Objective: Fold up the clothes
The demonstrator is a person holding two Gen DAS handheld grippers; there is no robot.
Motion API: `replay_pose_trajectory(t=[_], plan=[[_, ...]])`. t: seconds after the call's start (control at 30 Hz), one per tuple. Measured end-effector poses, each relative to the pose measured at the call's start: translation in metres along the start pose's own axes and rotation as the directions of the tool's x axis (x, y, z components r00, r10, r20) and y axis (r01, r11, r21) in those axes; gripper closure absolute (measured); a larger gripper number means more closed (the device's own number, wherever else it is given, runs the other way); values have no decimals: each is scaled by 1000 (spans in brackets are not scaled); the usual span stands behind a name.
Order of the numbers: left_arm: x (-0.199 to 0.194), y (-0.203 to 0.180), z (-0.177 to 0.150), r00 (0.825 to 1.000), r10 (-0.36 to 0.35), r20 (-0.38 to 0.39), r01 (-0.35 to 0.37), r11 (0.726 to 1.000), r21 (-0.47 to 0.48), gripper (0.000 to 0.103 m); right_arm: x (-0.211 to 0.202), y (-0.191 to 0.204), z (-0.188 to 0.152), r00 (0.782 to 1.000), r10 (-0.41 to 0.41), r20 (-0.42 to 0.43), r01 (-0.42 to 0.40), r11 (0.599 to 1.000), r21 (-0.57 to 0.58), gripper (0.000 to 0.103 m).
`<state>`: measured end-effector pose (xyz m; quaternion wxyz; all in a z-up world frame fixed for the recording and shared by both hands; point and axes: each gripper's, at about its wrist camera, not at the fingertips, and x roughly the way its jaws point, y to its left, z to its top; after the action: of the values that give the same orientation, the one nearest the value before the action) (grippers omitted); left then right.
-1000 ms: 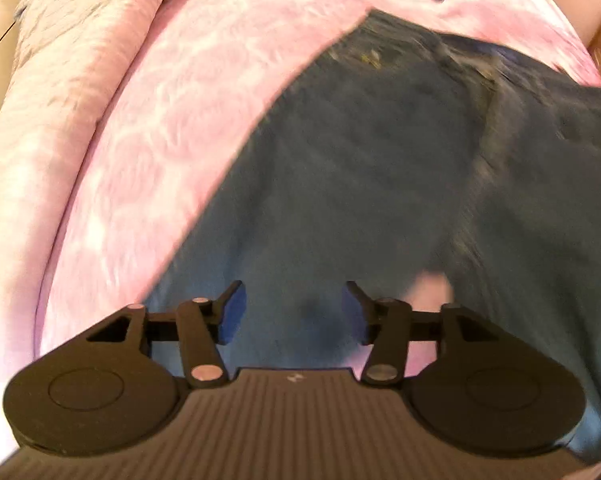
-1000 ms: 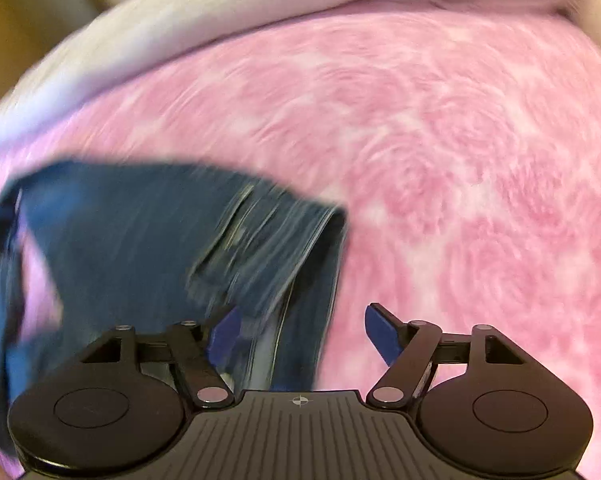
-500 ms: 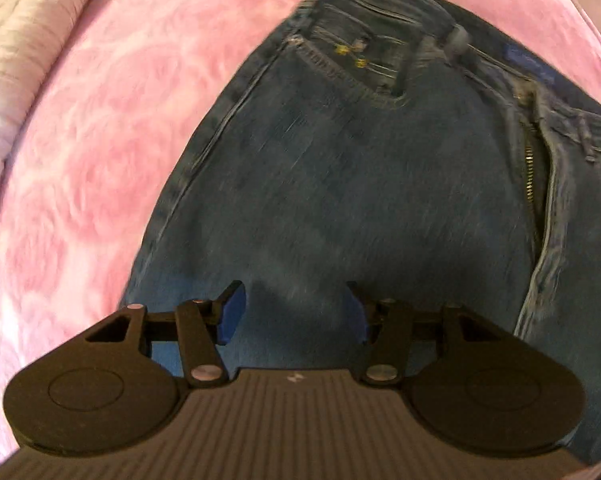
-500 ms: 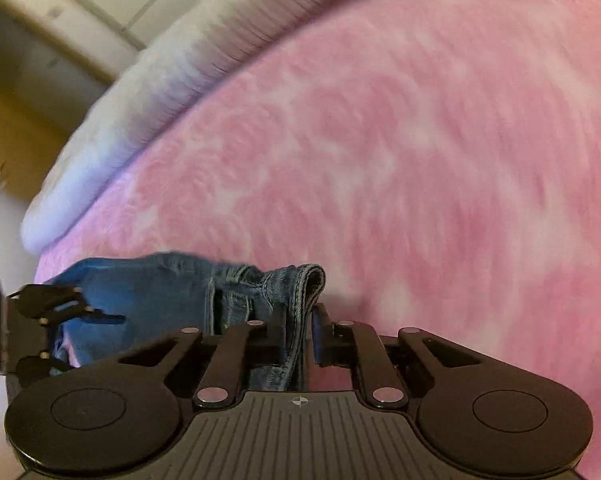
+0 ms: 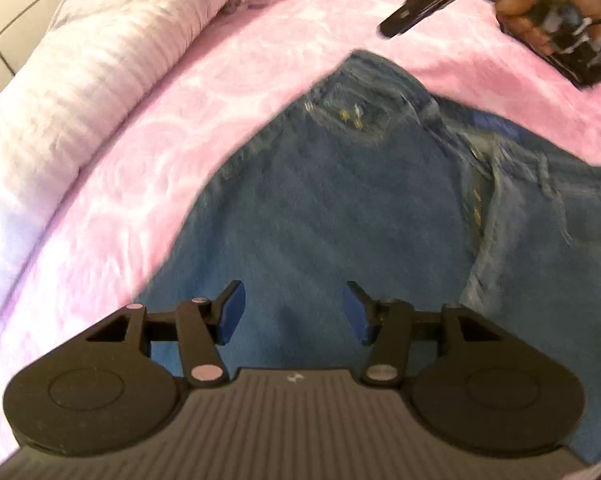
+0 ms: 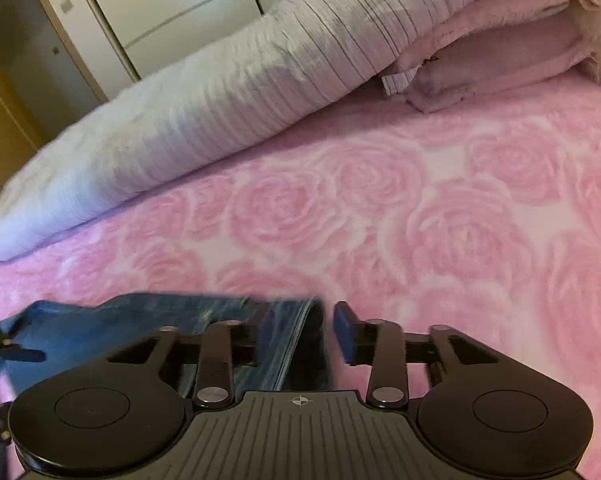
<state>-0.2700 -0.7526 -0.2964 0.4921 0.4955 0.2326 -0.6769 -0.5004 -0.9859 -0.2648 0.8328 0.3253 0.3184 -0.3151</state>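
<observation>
Here, a pair of blue jeans (image 5: 340, 208) is spread front-up on a bed covered by a pink rose-patterned blanket (image 6: 440, 208), with a rolled white duvet (image 6: 220, 112) lying along the far edge. The left gripper (image 5: 292, 310) is held above the denim with its jaws apart and empty. The right gripper (image 6: 300, 330) is seen with its jaws parted around the blurred waistband edge; whether they touch it cannot be told.

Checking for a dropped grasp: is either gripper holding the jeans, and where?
Nothing is held. The left gripper hovers open over the jeans; the right gripper has its fingers apart around the waistband edge, unclamped.
</observation>
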Motion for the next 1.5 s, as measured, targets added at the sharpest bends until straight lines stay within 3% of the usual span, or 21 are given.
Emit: replay_pose_trajectory(t=[0.2,0.37,0.53,0.7,0.77,0.83,0.93,1.0,1.03,1.07,1.1,1.13,1.23,1.3,1.37,1.5], plan=[[-46,-20,-96,985,35,-167,-32,999,22,53,-45,32,-75,995,47,-93,-51,998,-39,58],[-98,-25,-191,938,137,-318,-110,989,102,51,-69,94,-134,971,151,-183,-163,985,-52,57],[-135,-13,-271,901,162,-403,-120,985,128,40,-70,187,-178,912,299,-280,-333,939,-83,56],[-138,15,-333,909,188,-373,-125,974,187,39,-50,297,-212,839,392,-378,-471,871,-139,51],[-132,22,-354,916,211,-342,-123,957,263,39,-44,344,-225,830,388,-400,-492,848,-197,49],[-128,23,-379,928,218,-302,-85,913,398,39,-41,383,-237,837,364,-407,-486,838,-249,47],[-127,9,-419,953,238,-187,-68,770,634,40,-35,426,-258,857,300,-418,-438,851,-289,45],[-126,2,-436,964,243,-103,-92,676,731,40,-29,443,-272,882,222,-416,-373,868,-329,44],[-127,3,-439,966,247,-82,-109,672,732,44,-26,447,-279,896,170,-411,-326,879,-347,44],[-128,3,-441,966,250,-62,-126,669,733,78,-24,450,-285,905,124,-407,-283,890,-358,44],[-130,4,-444,966,254,-41,-143,665,733,98,-22,452,-291,909,86,-407,-246,900,-360,44],[-133,6,-446,966,257,-23,-161,669,725,98,-21,453,-296,911,57,-408,-219,907,-360,44],[-168,19,-441,962,274,-1,-215,757,617,100,-27,456,-307,907,22,-420,-199,902,-382,43],[-207,22,-450,958,287,-18,-228,795,562,100,-35,460,-314,899,11,-437,-210,887,-410,43],[-250,16,-468,960,270,-80,-191,833,520,100,-41,465,-322,892,12,-451,-228,874,-429,42],[-303,-19,-515,949,151,-277,-17,901,432,98,-45,472,-339,883,47,-467,-268,868,-418,39]])
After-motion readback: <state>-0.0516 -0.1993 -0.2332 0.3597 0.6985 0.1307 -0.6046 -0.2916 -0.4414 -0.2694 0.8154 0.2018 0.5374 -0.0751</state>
